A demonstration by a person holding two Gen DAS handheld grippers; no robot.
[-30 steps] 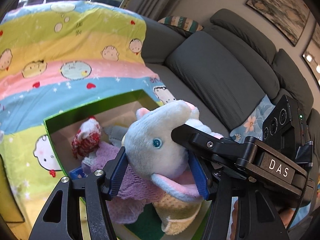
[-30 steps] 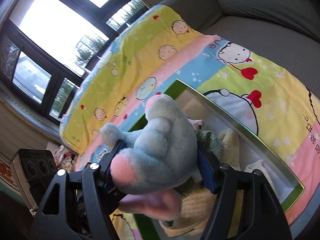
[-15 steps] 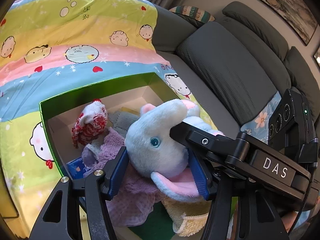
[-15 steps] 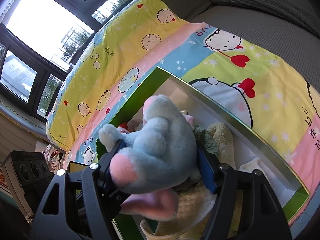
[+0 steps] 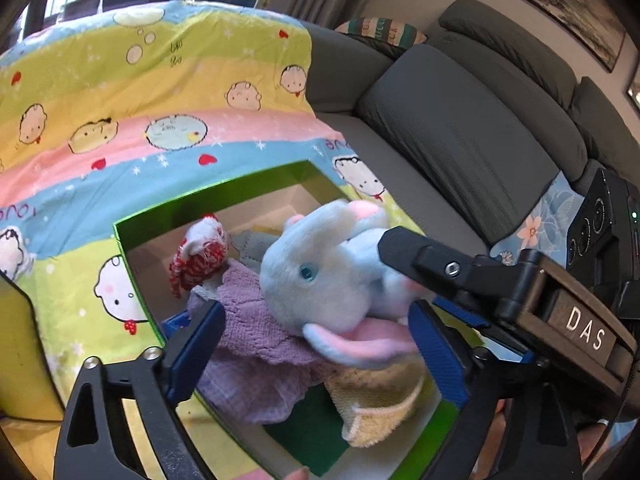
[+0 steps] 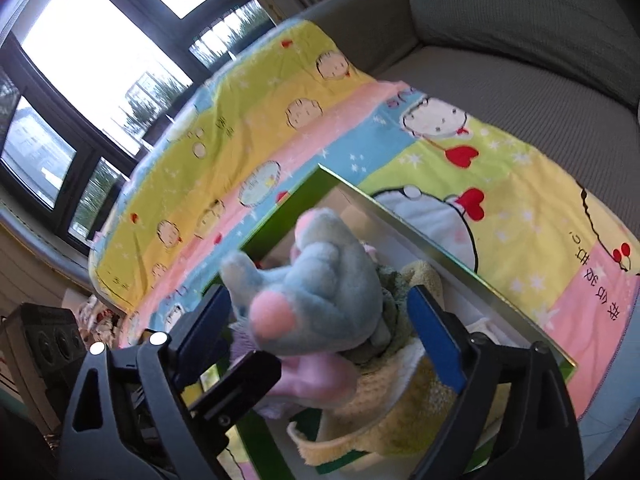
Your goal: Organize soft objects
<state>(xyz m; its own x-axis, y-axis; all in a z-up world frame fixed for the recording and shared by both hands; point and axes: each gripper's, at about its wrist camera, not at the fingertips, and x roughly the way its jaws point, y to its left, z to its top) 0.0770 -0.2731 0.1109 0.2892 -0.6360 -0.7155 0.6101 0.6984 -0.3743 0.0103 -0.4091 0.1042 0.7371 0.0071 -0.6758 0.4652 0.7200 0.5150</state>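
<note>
A light-blue plush elephant [image 5: 328,276] with pink ears lies on a purple knitted cloth [image 5: 256,344] inside the green box [image 5: 224,188]. My left gripper [image 5: 316,354] straddles it from the near side. Its jaws are opening and both blue pads stand clear of the plush. In the right wrist view the elephant [image 6: 320,292] sits between the pads of my right gripper [image 6: 320,332]. Those jaws are opening too, with gaps on both sides. The box rim [image 6: 440,248] runs behind it. A black finger [image 5: 436,262] of the right gripper crosses over the elephant's back.
The box also holds a red-and-white plush [image 5: 200,256] and a yellow towel [image 5: 380,404]. It rests on a cartoon-print blanket [image 5: 160,80] spread over a grey sofa [image 5: 460,132]. A striped cushion [image 5: 380,32] lies at the back. Windows [image 6: 120,40] stand beyond.
Both grippers were shut on the elephant; their jaws have now spread apart and let go of it. The elephant has settled onto the cloths in the box.
</note>
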